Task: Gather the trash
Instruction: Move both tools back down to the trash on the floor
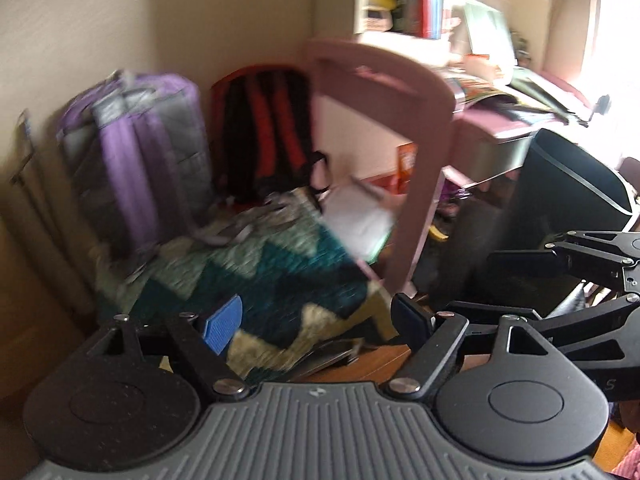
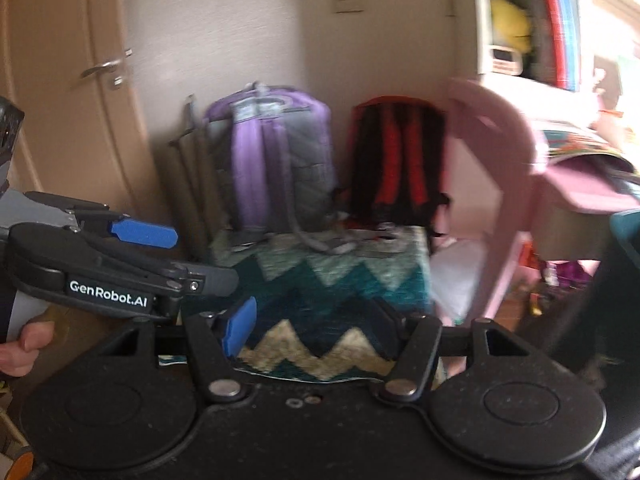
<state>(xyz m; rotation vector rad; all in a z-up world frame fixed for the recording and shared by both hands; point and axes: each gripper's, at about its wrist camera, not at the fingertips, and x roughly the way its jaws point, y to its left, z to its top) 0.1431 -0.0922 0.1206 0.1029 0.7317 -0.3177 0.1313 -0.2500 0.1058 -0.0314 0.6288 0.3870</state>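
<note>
My left gripper (image 1: 316, 320) is open and empty, held above a teal zigzag rug (image 1: 272, 272). It also shows from the side in the right wrist view (image 2: 192, 256), at the left. My right gripper (image 2: 316, 326) is open and empty over the same rug (image 2: 332, 292); it also shows at the right edge of the left wrist view (image 1: 484, 284). A white sheet or bag (image 1: 360, 220) lies on the floor beside the rug under the pink chair; it also shows in the right wrist view (image 2: 456, 280). Both views are motion-blurred.
A purple-grey backpack (image 2: 276, 160) and a red-black backpack (image 2: 396, 160) lean on the wall behind the rug. A pink chair (image 1: 400, 128) and a cluttered pink desk (image 1: 512, 120) stand to the right. A black bin or bag (image 1: 560, 184) is at right. A door (image 2: 72, 80) is at left.
</note>
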